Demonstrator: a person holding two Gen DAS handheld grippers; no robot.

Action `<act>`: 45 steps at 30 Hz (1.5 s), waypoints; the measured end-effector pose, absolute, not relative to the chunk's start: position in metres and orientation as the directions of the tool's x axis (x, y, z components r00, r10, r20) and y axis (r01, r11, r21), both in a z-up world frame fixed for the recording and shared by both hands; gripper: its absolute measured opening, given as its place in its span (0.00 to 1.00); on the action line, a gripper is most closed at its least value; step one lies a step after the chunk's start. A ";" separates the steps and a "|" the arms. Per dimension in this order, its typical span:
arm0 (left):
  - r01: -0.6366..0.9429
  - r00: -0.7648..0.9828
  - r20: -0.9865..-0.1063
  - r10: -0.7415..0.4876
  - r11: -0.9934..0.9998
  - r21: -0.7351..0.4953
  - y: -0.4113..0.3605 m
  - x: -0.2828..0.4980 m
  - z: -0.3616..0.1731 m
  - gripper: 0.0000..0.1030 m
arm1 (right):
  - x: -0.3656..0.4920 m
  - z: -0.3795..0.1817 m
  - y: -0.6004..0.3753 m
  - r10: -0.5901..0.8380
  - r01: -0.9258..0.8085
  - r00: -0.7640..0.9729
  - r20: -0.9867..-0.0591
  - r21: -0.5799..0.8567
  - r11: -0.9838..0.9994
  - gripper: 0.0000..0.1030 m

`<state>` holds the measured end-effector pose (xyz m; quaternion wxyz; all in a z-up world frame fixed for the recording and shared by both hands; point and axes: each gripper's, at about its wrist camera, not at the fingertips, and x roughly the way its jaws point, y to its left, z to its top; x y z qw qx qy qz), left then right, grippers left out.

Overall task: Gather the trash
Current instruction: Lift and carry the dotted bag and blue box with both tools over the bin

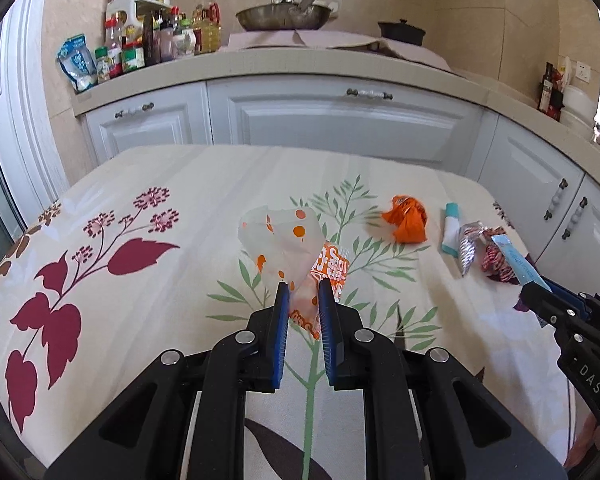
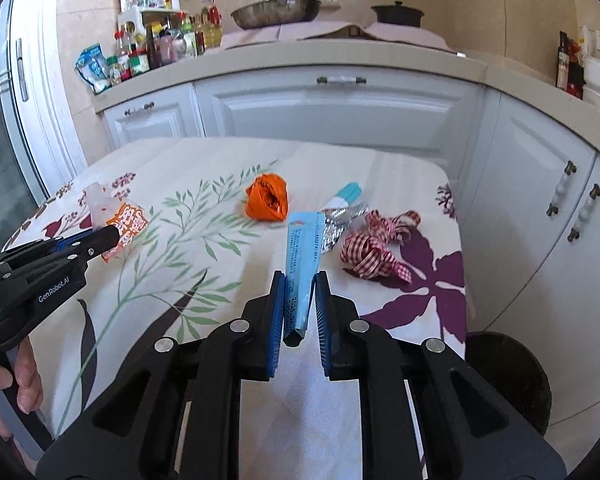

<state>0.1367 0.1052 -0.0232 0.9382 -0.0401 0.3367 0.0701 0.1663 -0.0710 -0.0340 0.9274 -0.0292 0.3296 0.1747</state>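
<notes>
My left gripper [image 1: 304,290] is shut on a crumpled white wrapper with orange dots and print [image 1: 288,240], held just above the flowered tablecloth [image 1: 172,200]. In the right wrist view my right gripper [image 2: 299,282] is shut on a long light-blue packet [image 2: 302,248] that sticks up past the fingers. Lying on the cloth are a crumpled orange wrapper [image 2: 267,198], a small teal-and-white tube [image 2: 345,197], a silver foil wrapper [image 2: 338,222] and a red-checked ribbon [image 2: 376,250]. The left gripper [image 2: 114,236] with its wrapper [image 2: 124,220] shows at the left of the right wrist view.
White kitchen cabinets [image 1: 340,120] and a counter with bottles [image 1: 152,40], a pan [image 1: 284,14] and a dark pot [image 1: 402,32] stand behind the table. A dark round bin [image 2: 508,376] sits below the table's right edge. A person's hand [image 2: 24,376] holds the left gripper's handle.
</notes>
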 end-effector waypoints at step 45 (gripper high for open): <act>0.065 0.886 -0.461 -0.054 0.998 0.007 -0.015 0.071 0.037 0.16 | 0.060 0.022 -0.191 0.142 -0.133 0.913 -0.382 0.049 0.990 0.15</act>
